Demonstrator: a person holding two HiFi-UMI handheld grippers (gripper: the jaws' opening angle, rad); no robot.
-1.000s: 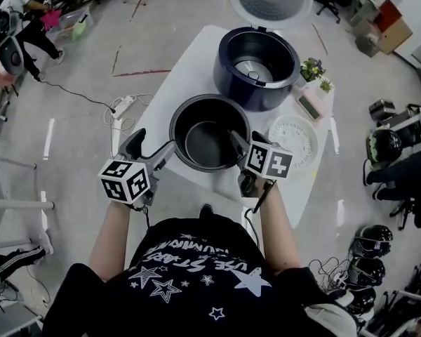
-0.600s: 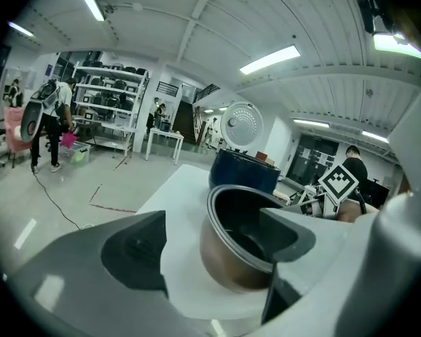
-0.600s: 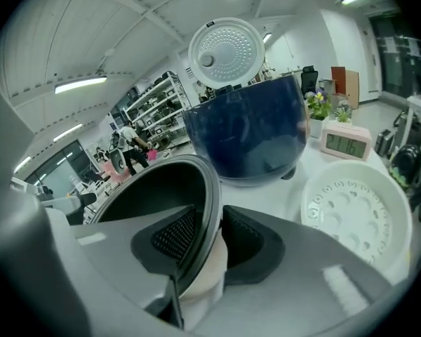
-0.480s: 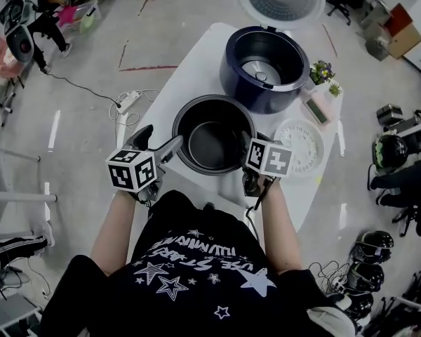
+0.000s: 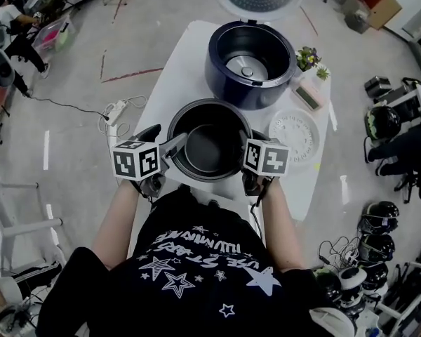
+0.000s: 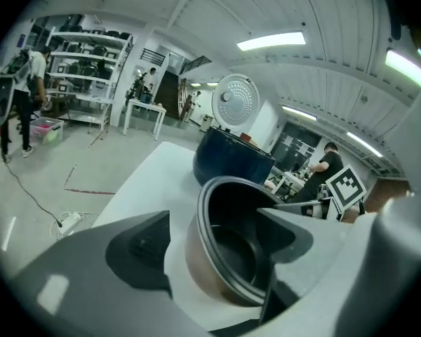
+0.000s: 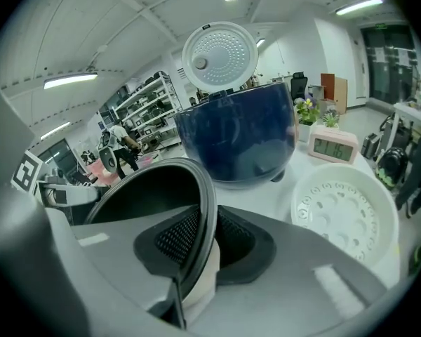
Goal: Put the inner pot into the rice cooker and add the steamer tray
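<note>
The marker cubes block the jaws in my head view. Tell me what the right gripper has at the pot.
Observer: On the right gripper the jaws have just been closing. They now clamp the rim of the pot, one inside, one outside.
Operator: Report the left one.
Observer: The left gripper is open: one jaw outside the pot, clear of its wall, the other over its inside.

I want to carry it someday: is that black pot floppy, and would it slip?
Probably stiff: the inner pot keeps a round metal rim. Likely apt to tilt if lifted by one side: the right gripper, its jaws just now closing, pinches only its thin rim. Its smooth wall looks slippery, so the left gripper, open around the rim, should help.
</note>
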